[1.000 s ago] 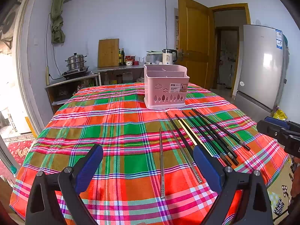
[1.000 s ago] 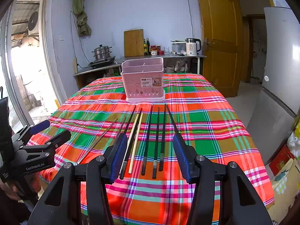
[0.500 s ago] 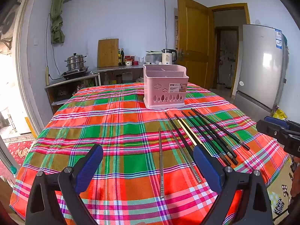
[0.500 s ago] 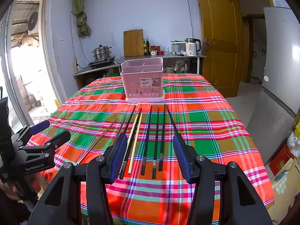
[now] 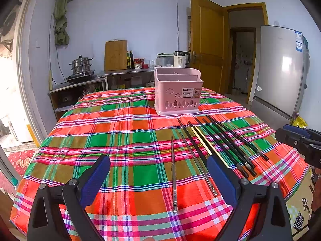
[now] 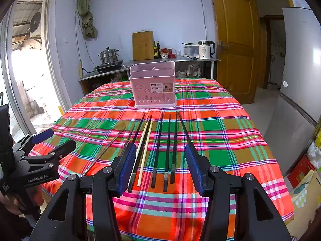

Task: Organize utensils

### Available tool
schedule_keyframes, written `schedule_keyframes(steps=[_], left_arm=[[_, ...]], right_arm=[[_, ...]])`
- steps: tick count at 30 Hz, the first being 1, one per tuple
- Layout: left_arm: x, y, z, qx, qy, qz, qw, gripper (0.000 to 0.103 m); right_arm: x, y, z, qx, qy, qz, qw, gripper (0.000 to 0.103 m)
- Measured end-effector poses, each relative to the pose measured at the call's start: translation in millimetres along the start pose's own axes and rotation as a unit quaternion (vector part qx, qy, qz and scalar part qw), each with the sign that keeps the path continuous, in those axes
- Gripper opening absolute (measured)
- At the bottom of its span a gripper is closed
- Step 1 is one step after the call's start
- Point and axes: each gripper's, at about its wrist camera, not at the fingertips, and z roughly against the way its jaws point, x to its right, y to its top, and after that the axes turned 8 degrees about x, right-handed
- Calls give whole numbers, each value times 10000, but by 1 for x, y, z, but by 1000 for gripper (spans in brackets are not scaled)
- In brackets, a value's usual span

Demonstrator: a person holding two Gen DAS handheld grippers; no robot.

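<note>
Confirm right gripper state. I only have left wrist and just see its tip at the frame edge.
Observer: The right gripper is open and holds nothing.
Operator: Aimed where?
Observer: Over the near ends of the chopsticks. Three black chopsticks and the cream chopstick lie between its fingers in the right wrist view.
Operator: The cream one's near end is hidden for me. Where is it?
Observer: It lies flat on the tablecloth, beside a black chopstick's end, just inside the right gripper's left finger.
</note>
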Motion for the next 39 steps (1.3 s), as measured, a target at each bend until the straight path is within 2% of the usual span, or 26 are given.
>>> schedule_keyframes(steps=[8, 13, 15, 17, 21, 24, 28, 33, 36, 38, 39], left_arm=[[-3, -3, -24, -312, -140, -130, 9993, 98], [-7, -2, -54, -653, -239, -177, 9974, 98], [-9, -2, -70, -855, -133, -182, 9961, 98], [-11, -3, -85, -1101, -130, -201, 9936, 80], [-16, -5, -116, -1535, -273, -48, 9878, 78], [-15, -4, -129, -1655, -476, 59, 9850, 70], [-9, -5, -146, -1901, -552, -13, 9802, 60], [-5, 0, -159, -1955, -567, -61, 9790, 54], [-4, 3, -165, -1943, -568, -126, 9792, 38], [-6, 5, -168, -1943, -541, -190, 9793, 21], [-11, 6, -168, -1957, -553, -136, 9790, 19]], right_arm=[[-3, 0, -13, -63, 30, 46, 10000, 52], [-7, 2, -26, -134, 119, 78, 9998, 52], [-8, 3, -31, -156, 159, 86, 9997, 52], [-9, 3, -38, -203, 190, 85, 9996, 52], [-10, 4, -47, -266, 242, 94, 9993, 52], [-10, 5, -54, -307, 269, 94, 9991, 52], [-10, 6, -62, -330, 306, 89, 9989, 52], [-10, 8, -73, -372, 344, 60, 9987, 52], [-10, 9, -80, -412, 383, 33, 9984, 52], [-13, 10, -85, -445, 425, 24, 9981, 52], [-13, 11, -88, -459, 445, 22, 9980, 52]])
